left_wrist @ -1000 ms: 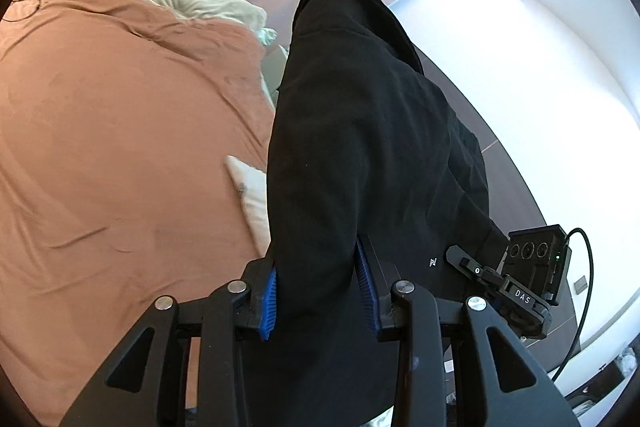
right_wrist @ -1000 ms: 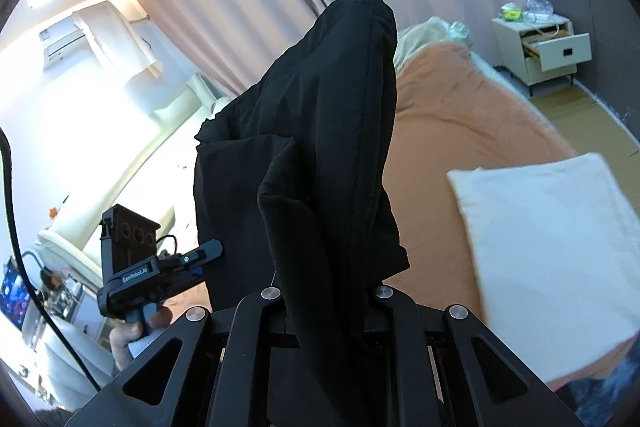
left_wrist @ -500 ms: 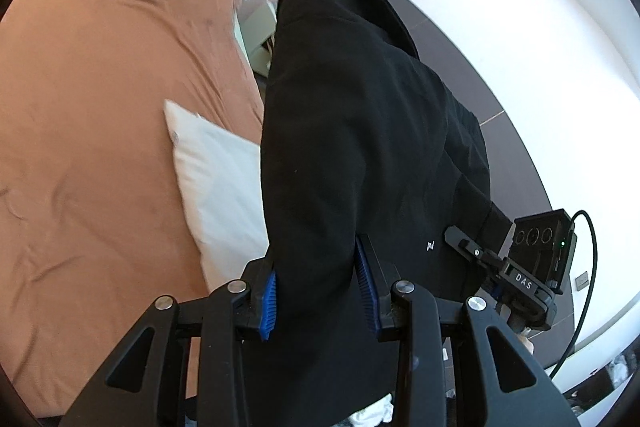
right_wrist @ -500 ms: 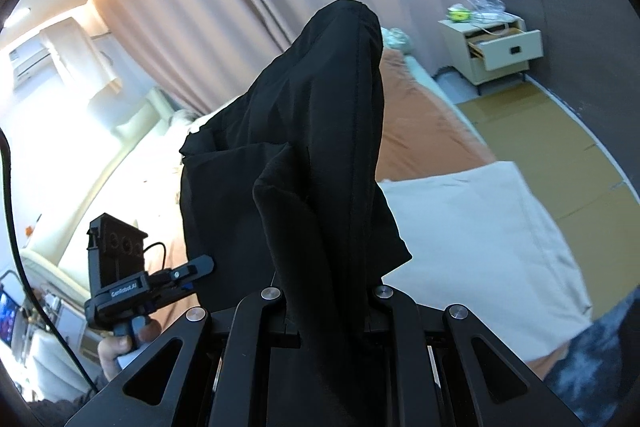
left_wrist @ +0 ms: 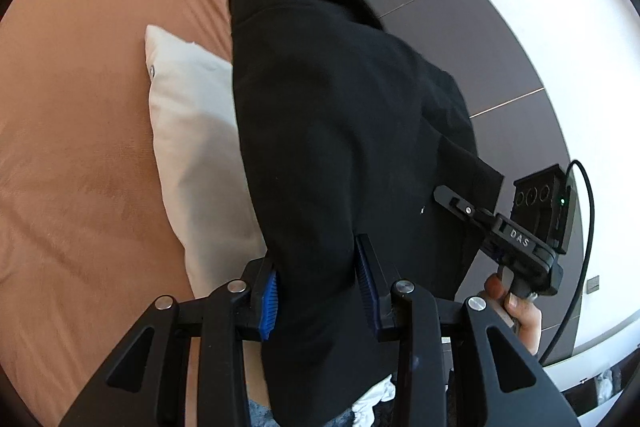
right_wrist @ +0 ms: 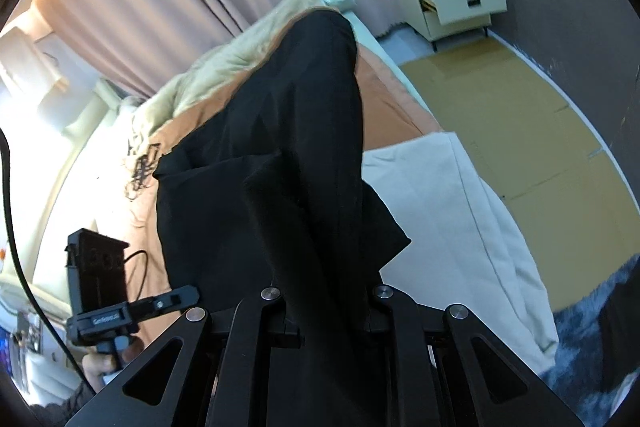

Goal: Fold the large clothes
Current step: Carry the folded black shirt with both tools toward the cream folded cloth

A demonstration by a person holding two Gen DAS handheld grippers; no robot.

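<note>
A large black garment (left_wrist: 340, 131) hangs lifted over the bed, held by both grippers. My left gripper (left_wrist: 318, 291) is shut on a thick bunch of it between blue pads. My right gripper (right_wrist: 326, 307) is shut on another part of the same black garment (right_wrist: 288, 155); its fingertips are hidden by cloth. The right gripper also shows in the left wrist view (left_wrist: 516, 239), and the left gripper shows in the right wrist view (right_wrist: 108, 307). The garment drapes away from both cameras above the orange bedcover (left_wrist: 80, 131).
A cream pillow (left_wrist: 192, 147) lies on the bedcover near the bed's edge, also in the right wrist view (right_wrist: 448, 211). A bedside cabinet (right_wrist: 456, 3) with an open drawer stands by the dark wall. A cream blanket (right_wrist: 232, 63), curtains and brown floor (right_wrist: 520, 131) lie beyond.
Both grippers, still holding the garment, have swung over the bed: the pillow has come further into view under the cloth, and the right view now tilts down onto the bed and floor.
</note>
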